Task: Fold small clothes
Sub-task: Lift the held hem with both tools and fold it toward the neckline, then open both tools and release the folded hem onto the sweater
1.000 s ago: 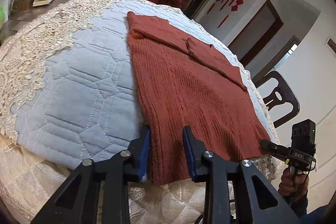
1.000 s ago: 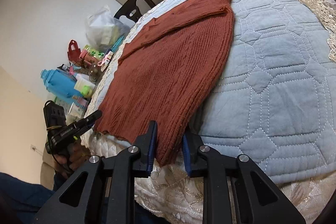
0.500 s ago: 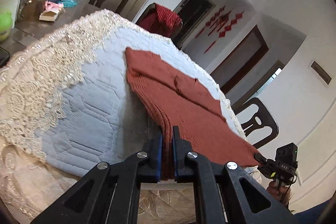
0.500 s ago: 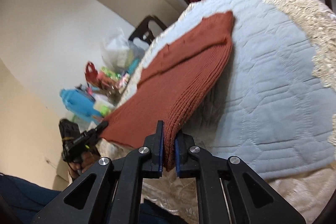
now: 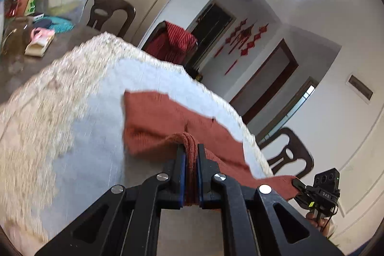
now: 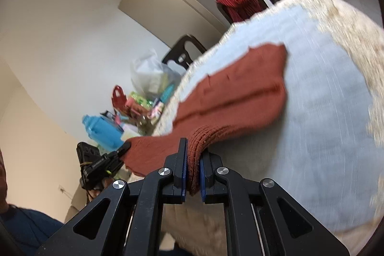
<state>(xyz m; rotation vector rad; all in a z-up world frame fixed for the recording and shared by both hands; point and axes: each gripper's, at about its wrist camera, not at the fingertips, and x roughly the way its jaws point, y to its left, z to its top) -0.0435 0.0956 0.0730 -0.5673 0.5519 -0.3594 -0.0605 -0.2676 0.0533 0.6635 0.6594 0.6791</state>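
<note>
Two corners of the rust-red knitted garment (image 5: 153,121) are pinched: the left gripper (image 5: 190,160) and right gripper (image 6: 193,160) are each clamped tight on its near hem, raised above the quilted worktop (image 5: 96,131). Its far end lies on the quilt, short of the lace border (image 6: 348,23).

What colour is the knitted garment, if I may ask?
Rust red-brown garment; clearest in the right wrist view.

The right gripper (image 5: 295,182) body reads "DAS"; nothing else is legible.
</note>
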